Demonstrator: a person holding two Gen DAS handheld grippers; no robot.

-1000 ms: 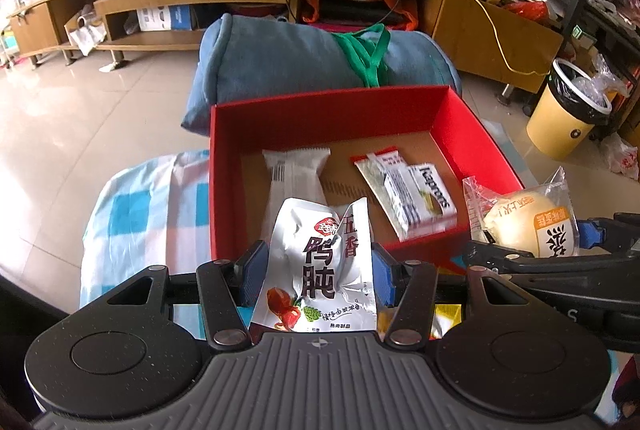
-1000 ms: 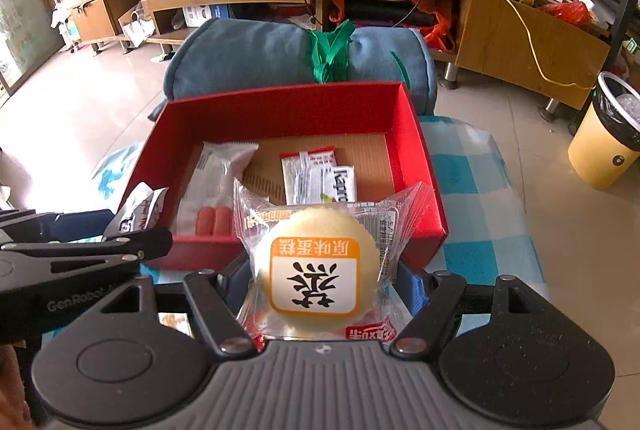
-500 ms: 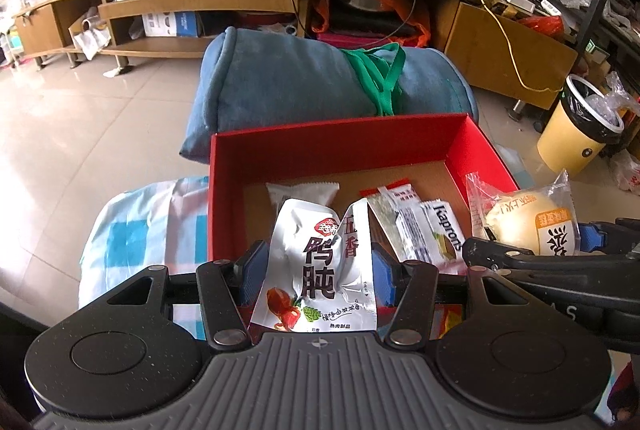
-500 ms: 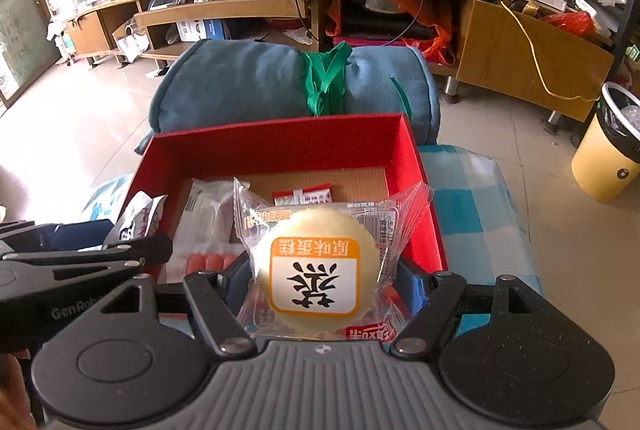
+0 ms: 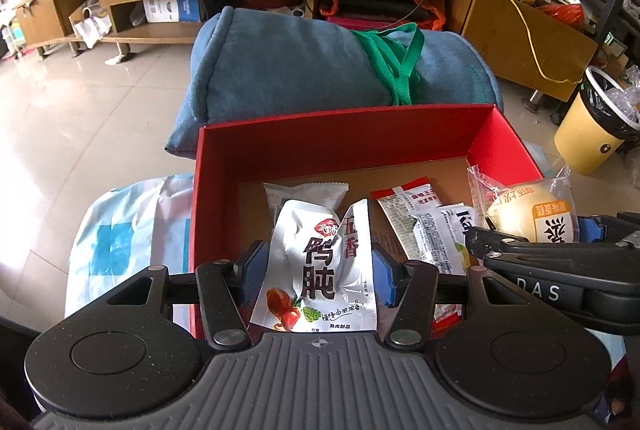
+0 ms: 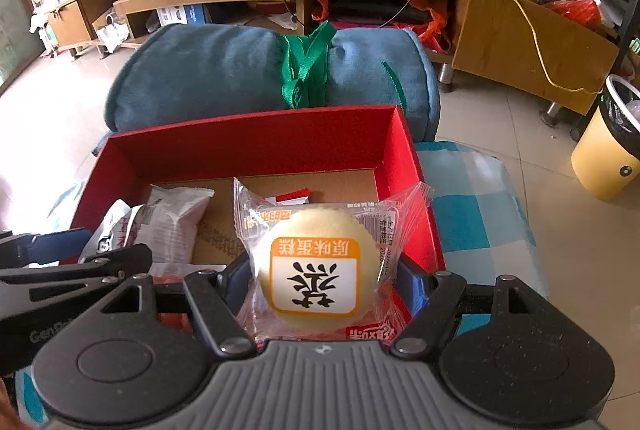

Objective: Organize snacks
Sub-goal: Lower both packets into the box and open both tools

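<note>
Both grippers hang over the red box (image 5: 340, 141), each with a snack clamped in it. The left gripper (image 5: 318, 272) grips a white foil pouch (image 5: 320, 270) printed with black characters, its blue pads pressing the pouch's two sides, low in the centre of the left wrist frame. The right gripper (image 6: 320, 284) squeezes a round yellow cake in a clear wrapper (image 6: 316, 270) with an orange-bordered label, at lower centre of its own frame (the same cake shows at the right edge of the left view, above the box's right wall). On the cardboard floor of the box lie a pale grey packet (image 5: 304, 191) toward the left and, right of centre, a red-ended sachet (image 5: 408, 205) overlapping a white sachet (image 5: 440, 234). Behind the box, in the upper middle of both frames, sits a rolled blue blanket (image 6: 224, 69) tied with a green strap (image 6: 304, 65). A blue-and-white checked cloth (image 6: 472, 213) lies under the box, and a yellow bin (image 6: 604, 149) stands at the right edge.
</note>
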